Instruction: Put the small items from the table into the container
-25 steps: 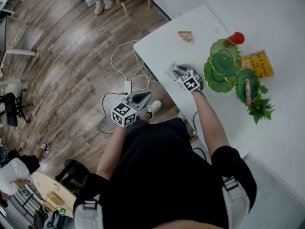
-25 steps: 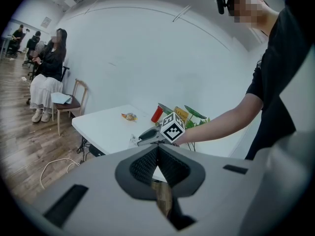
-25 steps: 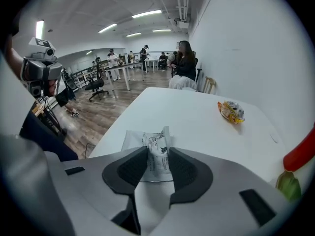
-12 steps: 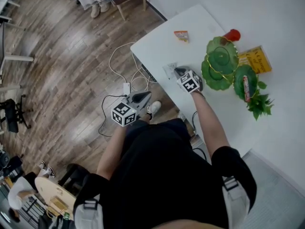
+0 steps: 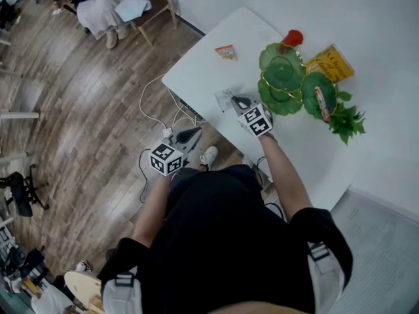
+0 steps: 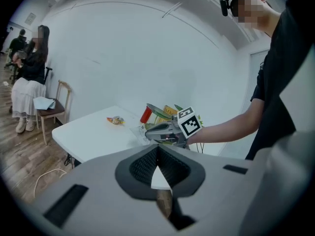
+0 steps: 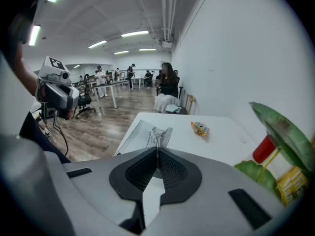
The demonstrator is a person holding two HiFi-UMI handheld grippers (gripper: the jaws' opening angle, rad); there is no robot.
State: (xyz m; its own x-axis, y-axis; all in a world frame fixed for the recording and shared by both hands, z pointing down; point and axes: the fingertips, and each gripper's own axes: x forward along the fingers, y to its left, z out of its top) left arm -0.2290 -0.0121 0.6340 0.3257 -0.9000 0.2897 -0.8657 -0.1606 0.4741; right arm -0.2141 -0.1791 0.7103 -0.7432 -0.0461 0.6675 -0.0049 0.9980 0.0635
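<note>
We are pinching a clear plastic packet (image 7: pixel 145 139) in the right gripper (image 7: pixel 157 149), jaws closed tight on its edge, just over the near left part of the white table (image 5: pixel 203 74). We are holding the left gripper (image 6: pixel 157 151) shut and empty, left of the table over the wood floor (image 5: pixel 78 110). The green leaf-tray container (image 5: pixel 281 77) is sitting right of the packet, a reddish item (image 5: pixel 321 103) lying in its right dish. An orange snack packet (image 5: pixel 226 52) is lying far left on the table.

2 grippers, both pointing forward. The left gripper (image 5: pixel 197 131) sits close to the torso, jaws closed and empty. The right arm is outstretched; the right gripper (image 5: pixel 234 100) pinches a clear packet (image 5: pixel 222 98) in closed jaws.
</note>
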